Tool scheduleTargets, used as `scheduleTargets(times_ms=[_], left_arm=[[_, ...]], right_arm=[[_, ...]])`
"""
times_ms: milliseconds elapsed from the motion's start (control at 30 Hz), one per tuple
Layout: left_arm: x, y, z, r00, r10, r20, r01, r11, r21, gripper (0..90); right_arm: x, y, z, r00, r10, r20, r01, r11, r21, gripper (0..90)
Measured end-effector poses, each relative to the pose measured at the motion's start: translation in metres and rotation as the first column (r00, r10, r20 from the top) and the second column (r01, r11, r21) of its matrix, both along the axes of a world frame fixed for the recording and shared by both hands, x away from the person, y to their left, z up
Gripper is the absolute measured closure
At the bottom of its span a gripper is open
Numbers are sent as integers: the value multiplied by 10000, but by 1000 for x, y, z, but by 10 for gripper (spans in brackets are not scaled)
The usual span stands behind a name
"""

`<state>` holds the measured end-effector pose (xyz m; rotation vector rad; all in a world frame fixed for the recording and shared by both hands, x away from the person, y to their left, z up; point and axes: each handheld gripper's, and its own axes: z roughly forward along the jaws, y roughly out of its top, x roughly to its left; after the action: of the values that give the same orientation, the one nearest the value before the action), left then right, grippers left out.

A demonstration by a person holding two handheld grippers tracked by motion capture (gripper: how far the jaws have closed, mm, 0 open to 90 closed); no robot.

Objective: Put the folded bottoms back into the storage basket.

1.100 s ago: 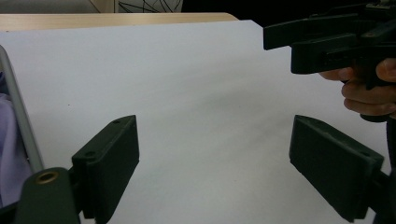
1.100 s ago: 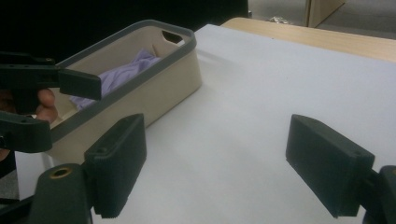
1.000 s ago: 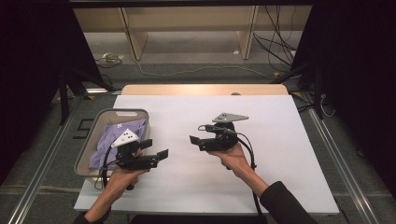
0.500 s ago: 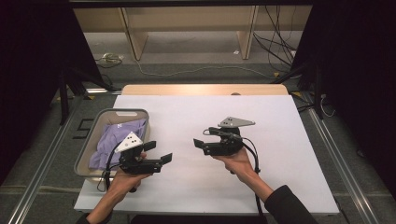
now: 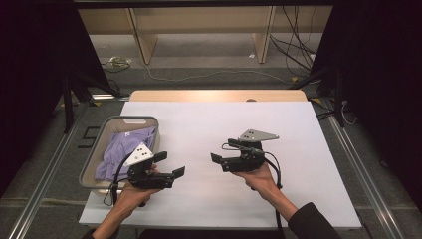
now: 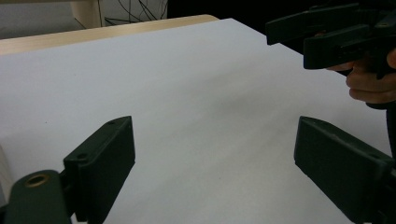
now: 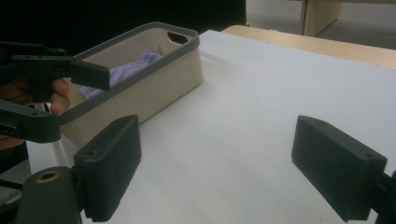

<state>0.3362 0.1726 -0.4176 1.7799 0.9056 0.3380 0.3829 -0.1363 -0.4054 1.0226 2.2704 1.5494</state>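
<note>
My left gripper [image 5: 170,165] hovers low over the white table sheet [image 5: 199,124], just right of a beige basket [image 5: 130,119] that holds a purple cloth [image 5: 122,147]. Its jaws stand wide open with nothing between them, as the left gripper view [image 6: 215,158] also shows. My right gripper [image 5: 219,162] is held at mid-table and points left toward the basket. Its jaws [image 7: 215,163] have just been opening a little further, with only bare sheet between them. The two grippers face each other: the right gripper [image 6: 299,39] shows far off in the left gripper view, the left gripper [image 7: 81,105] in the right gripper view.
The basket [image 7: 154,88] with the cloth [image 7: 135,65] sits at the table's left edge. A wooden strip [image 5: 219,95] runs along the far edge. Cables [image 5: 199,77] lie on the floor beyond, and metal rails [image 5: 358,169] flank the table.
The right hand has drifted slightly toward the near side and to the right. Its jaws look a touch wider. The left hand has barely moved.
</note>
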Motion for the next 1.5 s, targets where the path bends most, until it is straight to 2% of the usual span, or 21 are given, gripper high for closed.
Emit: scheduleTargets(times_ms=[200, 733, 967, 1200, 1500], left_arm=[[-3, -2, 0, 9998, -181, 33, 180, 9998, 81, 109], [-9, -2, 2, 9994, -341, 75, 340, 9994, 54, 83], [-11, -2, 1, 9989, -470, -3, 470, 9988, 106, 75], [-11, -2, 0, 9986, -499, -156, 502, 9986, 158, 67], [-12, -2, -1, 9978, -625, -227, 632, 9975, 311, 67]], right_arm=[[-8, -10, -2, 10000, -99, 0, 99, 9999, 66, 167], [-31, -31, -4, 9977, -396, 555, 403, 9991, -112, 144], [-39, -40, -11, 9971, -553, 529, 570, 9979, -304, 145], [-44, -48, -10, 9957, -735, 563, 746, 9971, -166, 147], [-49, -53, -13, 9953, -851, 452, 862, 9960, -219, 148]])
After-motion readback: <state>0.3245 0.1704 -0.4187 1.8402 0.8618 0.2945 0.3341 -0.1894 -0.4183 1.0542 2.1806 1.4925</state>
